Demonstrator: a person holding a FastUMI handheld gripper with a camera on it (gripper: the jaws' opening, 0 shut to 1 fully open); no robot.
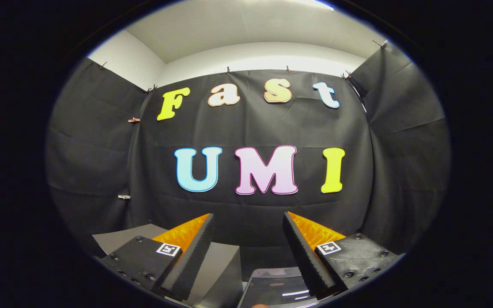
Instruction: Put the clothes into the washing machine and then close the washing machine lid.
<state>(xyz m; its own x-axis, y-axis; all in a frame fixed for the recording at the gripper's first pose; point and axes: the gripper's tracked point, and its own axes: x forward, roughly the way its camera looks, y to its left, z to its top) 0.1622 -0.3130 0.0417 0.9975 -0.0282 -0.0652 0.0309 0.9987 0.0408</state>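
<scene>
- While the hand-held gripper point(246, 256) is raised and looks straight at the booth's black cloth wall point(255, 205), its two fingers stand spread wide apart with nothing between them.
- Low between the fingers, just below their tips, sits a dark glossy surface with a rounded rim and pale reflections point(278, 288); I judge this to be part of the washing machine, likely its lid or top, though too little shows to tell whether it is open or closed.
- No clothes can be made out, so where they lie cannot be told.
- As for progress, nothing here proves that any garment has gone in or that the lid has been shut; with the fingers empty, this reads as either the very start or a pause between steps.
- A flat grey panel point(218, 267) lies beside the left finger; it may belong to the bench or the machine, and I cannot tell which.
- Finger pads point(195, 252) are black, ridged and foam-like, wedge-shaped, backed with orange ribbed plastic.
- Matte black bolted blocks with small square printed markers carry the fingers.
- Wall cloth is matte, creased, and clipped along its top edge.
</scene>
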